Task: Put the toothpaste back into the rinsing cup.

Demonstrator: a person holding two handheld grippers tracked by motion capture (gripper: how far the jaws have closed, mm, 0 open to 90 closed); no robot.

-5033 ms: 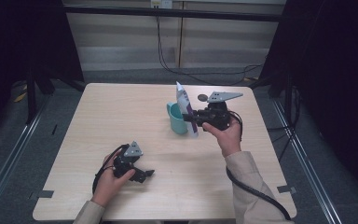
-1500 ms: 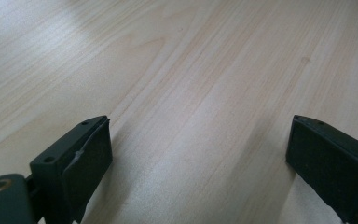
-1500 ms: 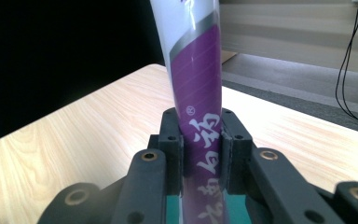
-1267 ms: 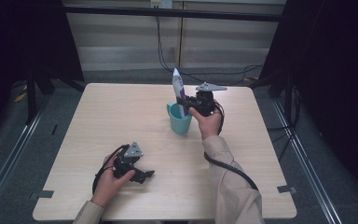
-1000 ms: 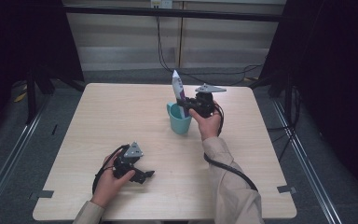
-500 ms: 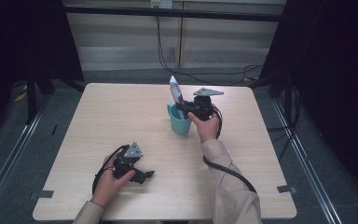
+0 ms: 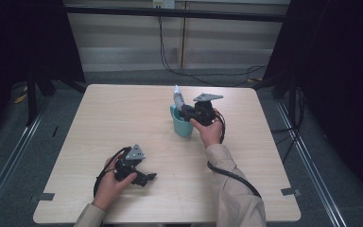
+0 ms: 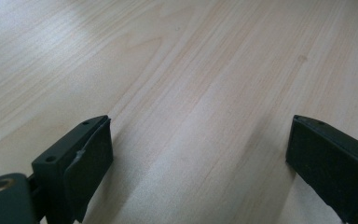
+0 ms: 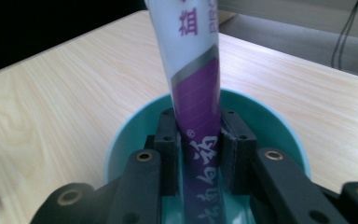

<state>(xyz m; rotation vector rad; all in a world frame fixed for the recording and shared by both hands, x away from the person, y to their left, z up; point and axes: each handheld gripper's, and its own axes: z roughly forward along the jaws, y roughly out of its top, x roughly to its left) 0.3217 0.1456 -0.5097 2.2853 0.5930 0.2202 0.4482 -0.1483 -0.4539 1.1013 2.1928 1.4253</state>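
Note:
A teal cup (image 7: 182, 126) stands upright on the wooden table (image 7: 118, 111), right of its middle. My right gripper (image 7: 185, 112) hangs over the cup's rim, shut on a white and purple tube (image 7: 177, 96) that stands nearly upright and leans a little to the left. In the right gripper view the jaws press both sides of the tube (image 9: 193, 70), and its lower end reaches down inside the cup (image 9: 121, 140). My left gripper (image 7: 147, 178) lies on the table near the front left, open, with bare wood between its pads (image 8: 91, 156).
Dark frame posts (image 7: 30, 90) stand left and right of the table. Black cables (image 7: 203, 75) run over the floor behind it. The table's front edge (image 7: 170, 221) is close to the left hand.
The right gripper has carried the tube a little left and down, so its lower end now sits in the cup. The left gripper has stayed where it was.

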